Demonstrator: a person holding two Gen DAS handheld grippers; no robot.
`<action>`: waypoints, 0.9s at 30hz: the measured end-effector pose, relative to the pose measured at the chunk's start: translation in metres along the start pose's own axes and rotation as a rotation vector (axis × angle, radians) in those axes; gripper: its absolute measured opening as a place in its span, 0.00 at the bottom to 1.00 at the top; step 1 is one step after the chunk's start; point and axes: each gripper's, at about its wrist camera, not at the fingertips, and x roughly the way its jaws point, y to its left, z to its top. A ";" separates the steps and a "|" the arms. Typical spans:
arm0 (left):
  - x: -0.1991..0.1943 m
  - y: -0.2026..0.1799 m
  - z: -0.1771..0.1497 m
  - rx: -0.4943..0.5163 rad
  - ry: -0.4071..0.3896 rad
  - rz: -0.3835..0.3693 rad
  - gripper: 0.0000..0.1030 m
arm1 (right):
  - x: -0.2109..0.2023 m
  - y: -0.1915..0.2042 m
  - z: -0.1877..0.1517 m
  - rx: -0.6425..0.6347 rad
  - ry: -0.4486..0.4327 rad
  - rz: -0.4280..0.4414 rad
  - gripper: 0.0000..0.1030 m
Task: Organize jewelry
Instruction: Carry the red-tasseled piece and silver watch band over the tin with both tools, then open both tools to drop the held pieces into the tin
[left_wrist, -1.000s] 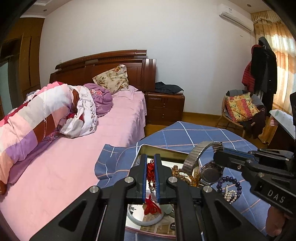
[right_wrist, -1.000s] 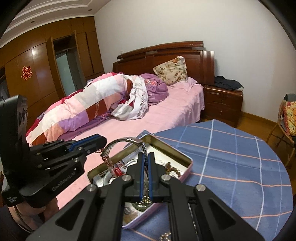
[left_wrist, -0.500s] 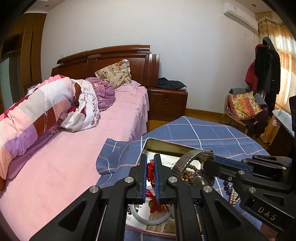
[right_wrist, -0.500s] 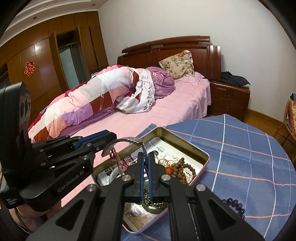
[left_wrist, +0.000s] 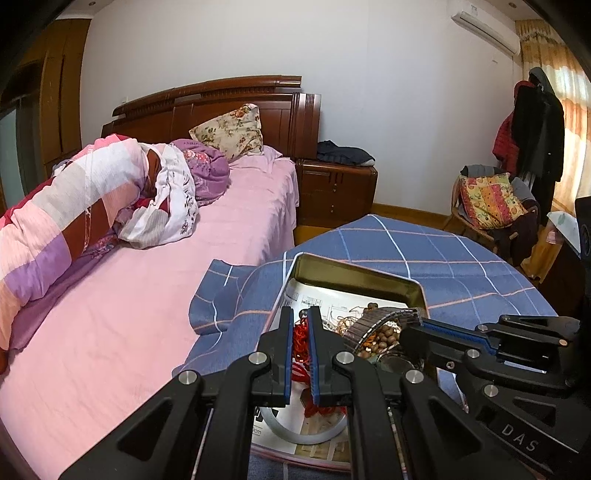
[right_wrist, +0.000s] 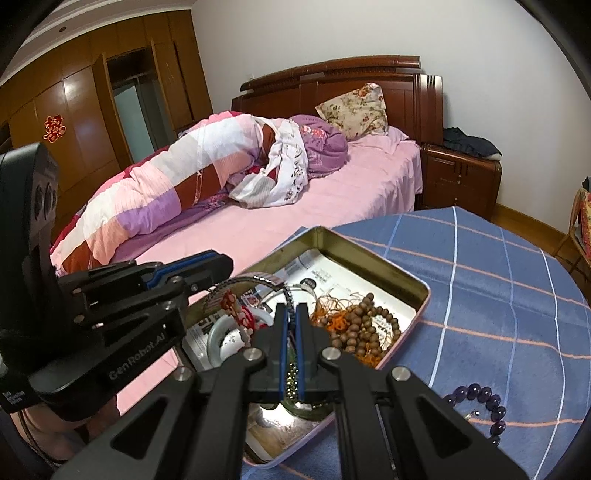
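Red beaded string with tassel (left_wrist: 300, 341) sits clamped between the blue pads of the left gripper (left_wrist: 299, 314) in the left wrist view, hanging over the open metal tin (left_wrist: 354, 267). Tin rests on a blue checked tablecloth (left_wrist: 461, 266), paper-lined, with a white bangle (left_wrist: 295, 434) at its near end, partly hidden by the gripper. Right gripper (left_wrist: 410, 325) comes in from the right, jaws closed on a metal stretch watch band (left_wrist: 373, 322) above brown wooden beads (left_wrist: 384, 338). Pink bed (left_wrist: 129, 314) and wooden nightstand (left_wrist: 336, 192) behind. Right wrist view: right gripper (right_wrist: 291, 310) jaws nearly together, pinching the watch band (right_wrist: 255, 280), which arches up and left over the tin (right_wrist: 369, 249); watch face not clear beneath the fingers. Left gripper (right_wrist: 221, 264) at left, jaws closed, red string (right_wrist: 236, 310) dangling from it down toward the white bangle (right_wrist: 216, 338). Brown wooden bead bracelet (right_wrist: 364, 328) and orange cord (right_wrist: 338, 314) lie in the tin's right half. Dark purple bead bracelet (right_wrist: 487, 406) lies on the tablecloth (right_wrist: 498, 295) outside the tin, near right. Bare patch of the person's hand (right_wrist: 33, 428) shows under the left gripper body.
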 end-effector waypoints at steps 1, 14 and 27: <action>0.001 0.000 -0.001 0.000 0.004 0.001 0.06 | 0.001 -0.001 -0.001 0.001 0.003 0.000 0.06; 0.017 -0.004 -0.010 0.015 0.048 -0.003 0.06 | 0.011 -0.003 -0.011 0.002 0.033 -0.013 0.06; 0.028 -0.007 -0.015 0.028 0.074 -0.008 0.06 | 0.015 -0.004 -0.013 -0.001 0.043 -0.023 0.06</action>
